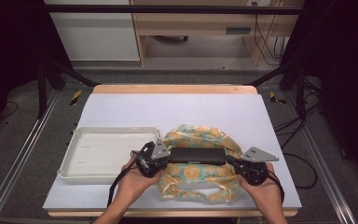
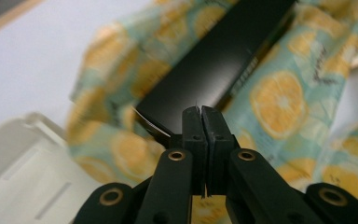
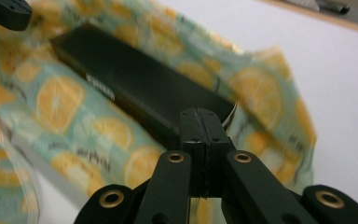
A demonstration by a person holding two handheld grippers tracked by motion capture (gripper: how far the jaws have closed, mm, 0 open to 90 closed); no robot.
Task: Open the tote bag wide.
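Both grippers, left (image 1: 164,156) and right (image 1: 231,162), are clenched on a black box's (image 1: 197,156) end flaps above a fruit-print bag (image 1: 192,175) (near the desk's front edge), so a thin flap could slip free.

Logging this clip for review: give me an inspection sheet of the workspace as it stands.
Surface: pale table top, wooden edge at the far side.
Job's things: long black box over an orange-print cloth bag.
Clutter: white tray at the left, nothing in it.
Grippers: left tool and right tool shut, one at each end of the box, each nipping a thin flap there.
Cables: one trails from each tool.
Surroundings: black frame, cabinets, floor cables.
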